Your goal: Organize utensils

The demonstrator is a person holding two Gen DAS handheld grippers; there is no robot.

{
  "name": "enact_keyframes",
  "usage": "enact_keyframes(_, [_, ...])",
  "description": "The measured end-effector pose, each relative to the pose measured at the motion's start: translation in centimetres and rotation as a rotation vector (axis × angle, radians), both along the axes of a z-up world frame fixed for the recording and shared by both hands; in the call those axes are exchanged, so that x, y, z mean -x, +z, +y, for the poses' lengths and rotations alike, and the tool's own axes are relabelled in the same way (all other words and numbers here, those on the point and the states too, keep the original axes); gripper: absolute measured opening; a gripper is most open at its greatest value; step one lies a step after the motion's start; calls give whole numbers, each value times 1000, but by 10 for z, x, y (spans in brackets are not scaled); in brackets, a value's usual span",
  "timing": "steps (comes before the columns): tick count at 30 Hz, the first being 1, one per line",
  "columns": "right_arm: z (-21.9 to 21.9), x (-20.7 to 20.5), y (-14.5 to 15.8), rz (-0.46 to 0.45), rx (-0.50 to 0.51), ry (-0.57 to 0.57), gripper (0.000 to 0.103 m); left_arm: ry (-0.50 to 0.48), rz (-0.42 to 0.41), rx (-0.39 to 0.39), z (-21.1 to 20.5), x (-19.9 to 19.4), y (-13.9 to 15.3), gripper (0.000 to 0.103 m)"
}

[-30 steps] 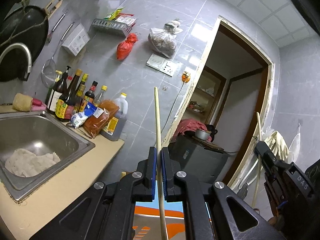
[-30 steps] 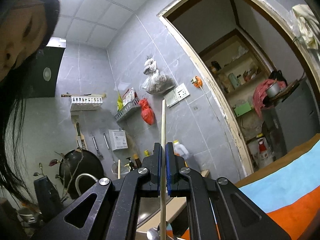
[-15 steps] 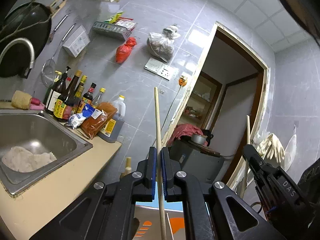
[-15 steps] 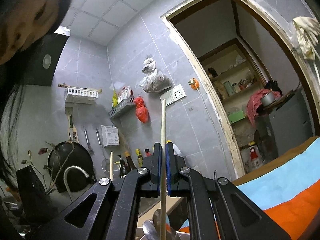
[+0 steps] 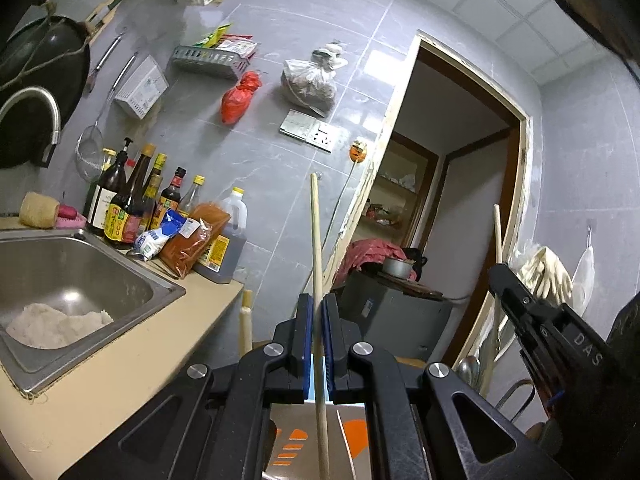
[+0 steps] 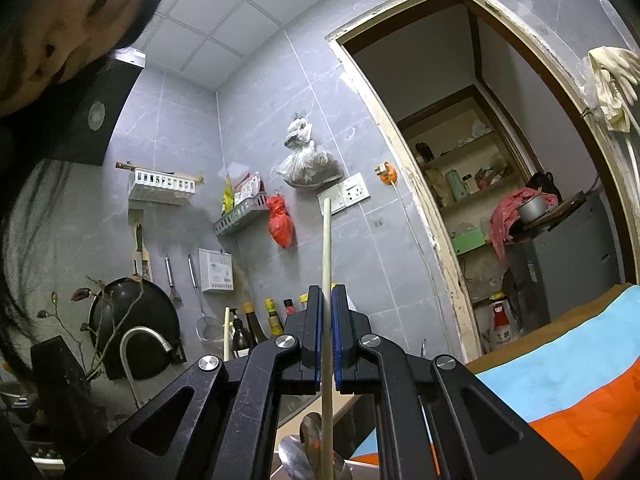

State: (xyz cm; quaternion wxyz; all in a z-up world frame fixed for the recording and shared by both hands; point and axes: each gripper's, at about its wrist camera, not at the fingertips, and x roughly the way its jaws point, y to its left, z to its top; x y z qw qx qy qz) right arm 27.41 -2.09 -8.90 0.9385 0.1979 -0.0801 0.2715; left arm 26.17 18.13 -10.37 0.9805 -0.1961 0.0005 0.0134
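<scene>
In the left wrist view my left gripper [image 5: 316,320] is shut on a pale wooden chopstick [image 5: 315,240] that stands upright between its blue pads. At the right edge of that view my right gripper [image 5: 497,271] holds a second chopstick [image 5: 497,232], also upright. The right wrist view shows my right gripper [image 6: 327,308] shut on that chopstick [image 6: 327,256]. Metal spoons [image 6: 308,440] stand just below it. The top of the left chopstick [image 6: 227,330] shows at the left; the left gripper itself is hidden there.
A steel sink [image 5: 132,276] holding a pale cloth is set in a beige counter [image 5: 120,372] at the left. Sauce bottles [image 5: 132,200] line the wall behind it. A blue and orange cloth [image 6: 560,384] lies at the right. A person's head [image 6: 60,20] leans in above.
Both grippers stay shut on their chopsticks. The right wrist view has rolled a little. In the left wrist view the right gripper has drifted slightly left.
</scene>
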Motion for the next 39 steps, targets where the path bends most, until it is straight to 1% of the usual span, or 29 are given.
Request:
enact_keyframes(13, [1, 0, 0, 26, 13, 8, 5, -4, 33, 2, 4, 1, 1, 6])
enact_keyframes(14, [0, 0, 0, 28, 16, 10, 6, -6, 34, 3, 4, 1, 1, 10])
enact_keyframes(15, [0, 1, 1, 30, 18, 10, 8, -14, 38, 5, 5, 1, 2, 16])
enact_keyframes(16, [0, 2, 1, 32, 18, 8, 10, -27, 40, 7, 5, 1, 3, 19])
enact_keyframes(18, [-3, 3, 2, 37, 14, 4, 29, -35, 43, 8, 4, 1, 5, 30])
enact_keyframes(19, [-4, 4, 3, 40, 10, 4, 31, -38, 44, 8, 3, 1, 6, 31])
enact_keyframes(24, [-15, 9, 12, 56, 17, -22, 31, -45, 60, 10, 1, 3, 15, 33])
enact_keyframes(25, [-17, 11, 14, 59, 18, -27, 31, -47, 64, 10, 1, 4, 18, 35])
enact_keyframes(27, [-23, 15, 20, 68, 30, -42, 31, -51, 75, 9, -1, 6, 25, 42])
enact_keyframes(29, [-30, 19, 27, 83, 52, -58, 31, -57, 93, -3, -6, 8, 32, 43])
enact_keyframes(31, [-38, 25, 33, 104, 77, -73, 35, -62, 126, -18, -11, 10, 39, 50])
enact_keyframes(33, [-46, 29, 39, 138, 100, -93, 46, -70, 162, -23, -16, 13, 46, 56])
enact_keyframes(34, [-52, 32, 41, 165, 109, -101, 46, -76, 174, -22, -18, 14, 47, 57])
enact_keyframes(38, [-75, 42, 52, 250, 133, -133, 47, -95, 237, -32, -31, 23, 59, 69])
enact_keyframes(39, [-80, 44, 54, 262, 138, -142, 50, -101, 261, -38, -35, 26, 62, 72])
